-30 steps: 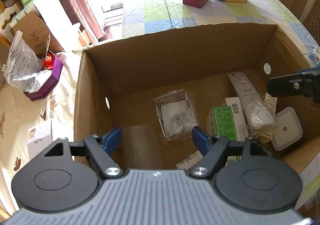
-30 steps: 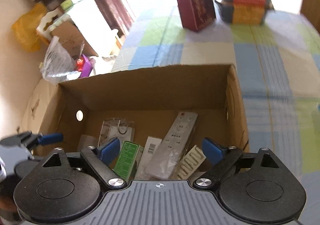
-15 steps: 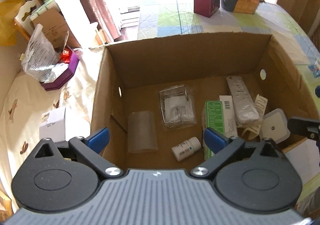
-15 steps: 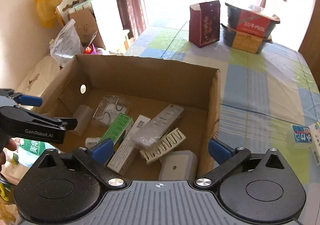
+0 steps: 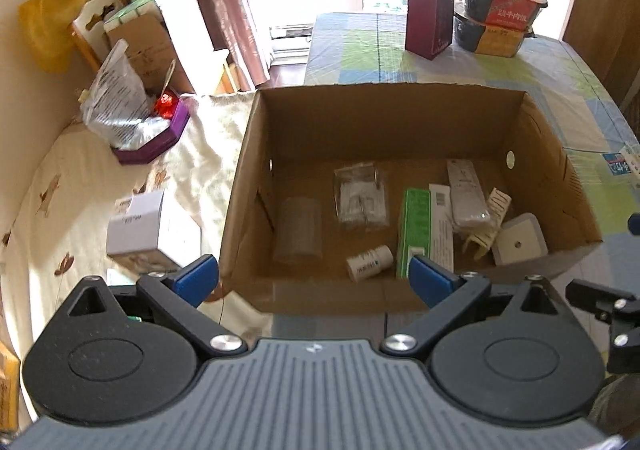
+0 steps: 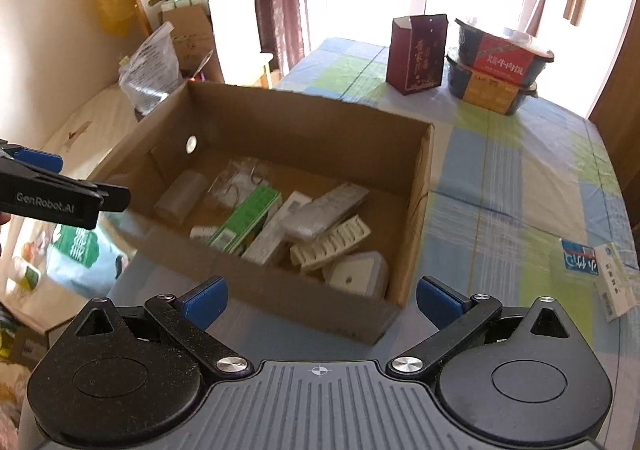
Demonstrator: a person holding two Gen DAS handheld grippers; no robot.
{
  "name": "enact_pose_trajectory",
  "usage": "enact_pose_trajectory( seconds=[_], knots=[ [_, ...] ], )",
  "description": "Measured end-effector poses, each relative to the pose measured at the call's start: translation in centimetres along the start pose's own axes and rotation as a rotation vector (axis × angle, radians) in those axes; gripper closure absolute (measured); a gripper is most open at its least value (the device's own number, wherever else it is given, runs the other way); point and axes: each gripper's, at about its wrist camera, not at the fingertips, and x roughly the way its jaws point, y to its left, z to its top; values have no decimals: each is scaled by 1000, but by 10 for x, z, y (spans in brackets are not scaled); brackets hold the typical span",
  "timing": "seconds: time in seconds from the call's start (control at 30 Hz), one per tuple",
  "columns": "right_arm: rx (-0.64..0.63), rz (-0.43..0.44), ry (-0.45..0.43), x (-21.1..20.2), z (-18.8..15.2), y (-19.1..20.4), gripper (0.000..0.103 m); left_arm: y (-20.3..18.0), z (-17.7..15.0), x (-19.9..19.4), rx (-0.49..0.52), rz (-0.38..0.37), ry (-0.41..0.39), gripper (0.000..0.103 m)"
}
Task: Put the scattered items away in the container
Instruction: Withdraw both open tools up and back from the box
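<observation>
Checked-cloth desk [image 6: 520, 177] carried the open cardboard box [image 5: 384, 117] near its left edge. Green carton [image 5: 414, 226] lay flat inside, long axis front-to-back, beside the pill bottle [image 5: 369, 262]. Left claw [image 5: 314, 278] and right claw [image 6: 320, 300] were both spread wide, empty, pulled back farther than before; box now fully clear.

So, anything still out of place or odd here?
Yes: small packets lie on the tablecloth right of the cardboard box, outside it. Both grippers, left and right, are open and empty.
</observation>
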Motion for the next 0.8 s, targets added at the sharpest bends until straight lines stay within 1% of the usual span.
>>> enact_pose_trajectory(
  seconds=[0.13,0.27,0.5,0.8],
  knots=[
    [8,7,5,-8,-8,2,0,-6,-14,-16,-8,23,4,3],
    [23,12,10,-16,-15,0,0,-12,-26,-31,-16,26,10,3],
    [56,11,11,-32,-24,-5,0,-23,-41,-49,-40,12,12,3],
    [76,19,10,-55,-38,-12,0,-46,-57,-72,-34,0,-1,3]
  ],
)
